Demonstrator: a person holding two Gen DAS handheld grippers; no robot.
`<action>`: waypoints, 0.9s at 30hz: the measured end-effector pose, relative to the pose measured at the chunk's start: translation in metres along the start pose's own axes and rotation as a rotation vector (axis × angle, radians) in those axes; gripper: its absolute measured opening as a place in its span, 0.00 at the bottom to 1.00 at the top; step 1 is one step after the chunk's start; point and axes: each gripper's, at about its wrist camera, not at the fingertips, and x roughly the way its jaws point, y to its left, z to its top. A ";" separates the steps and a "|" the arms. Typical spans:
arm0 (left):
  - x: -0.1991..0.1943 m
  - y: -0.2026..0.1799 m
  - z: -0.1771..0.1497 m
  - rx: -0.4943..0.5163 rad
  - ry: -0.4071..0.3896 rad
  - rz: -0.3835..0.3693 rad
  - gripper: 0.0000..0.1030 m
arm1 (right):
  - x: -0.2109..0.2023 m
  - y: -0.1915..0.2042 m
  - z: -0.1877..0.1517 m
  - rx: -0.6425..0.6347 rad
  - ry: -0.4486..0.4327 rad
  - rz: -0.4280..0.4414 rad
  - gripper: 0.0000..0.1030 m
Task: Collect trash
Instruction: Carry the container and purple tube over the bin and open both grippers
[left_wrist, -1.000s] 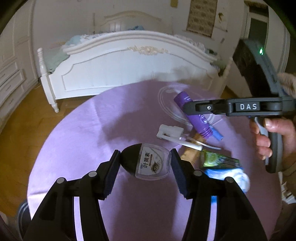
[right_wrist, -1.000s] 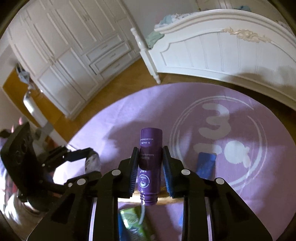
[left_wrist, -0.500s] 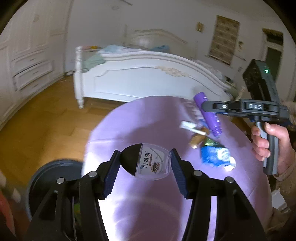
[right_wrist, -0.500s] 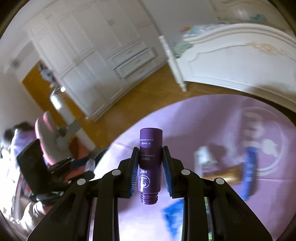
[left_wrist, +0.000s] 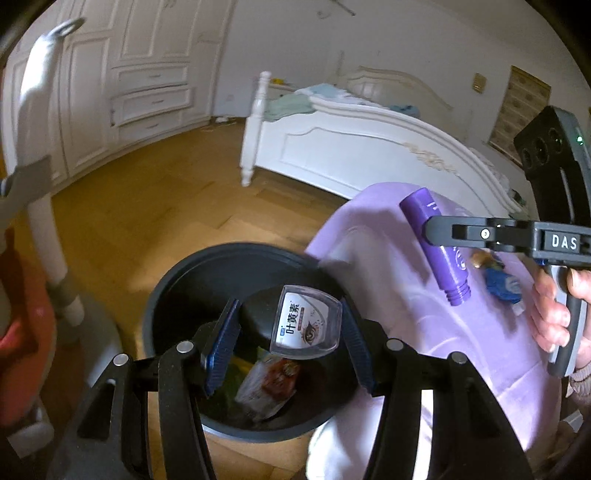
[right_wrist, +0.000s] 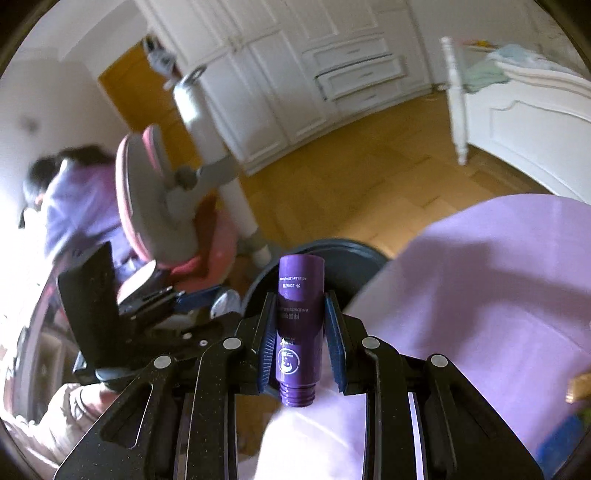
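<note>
Left tongs (left_wrist: 290, 341) grip clear-lidded black container (left_wrist: 304, 325) directly over open dark trash bin (left_wrist: 177, 280), wrappers inside. Right tongs (right_wrist: 299, 328) clamp purple bottle (right_wrist: 298, 325), neck toward camera, above purple worktop (right_wrist: 498, 295) edge beside bin.

I'm in a home bedroom. A white carved wooden bed (left_wrist: 354, 147) with a turned corner post stands across the honey-coloured parquet floor (left_wrist: 155, 206), rumpled pale-green bedding heaped on it. A wall of white panelled wardrobes with drawers (right_wrist: 332, 74) fills the far side, next to an orange wooden door (right_wrist: 122, 85). Beside me is a round table under a lilac cloth (right_wrist: 498, 295), a dark round waste bin (left_wrist: 177, 280) at its edge — and a pink-and-grey desk chair (right_wrist: 147, 206) with someone seated.
</note>
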 end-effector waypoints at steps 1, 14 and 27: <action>0.001 0.003 -0.002 -0.004 0.004 0.003 0.53 | 0.010 0.006 0.001 -0.006 0.013 0.001 0.26; 0.022 0.022 -0.014 -0.016 0.055 0.005 0.53 | 0.069 0.013 -0.002 -0.018 0.105 -0.043 0.26; 0.030 0.025 -0.018 -0.013 0.073 0.016 0.53 | 0.083 0.008 -0.003 -0.015 0.124 -0.041 0.26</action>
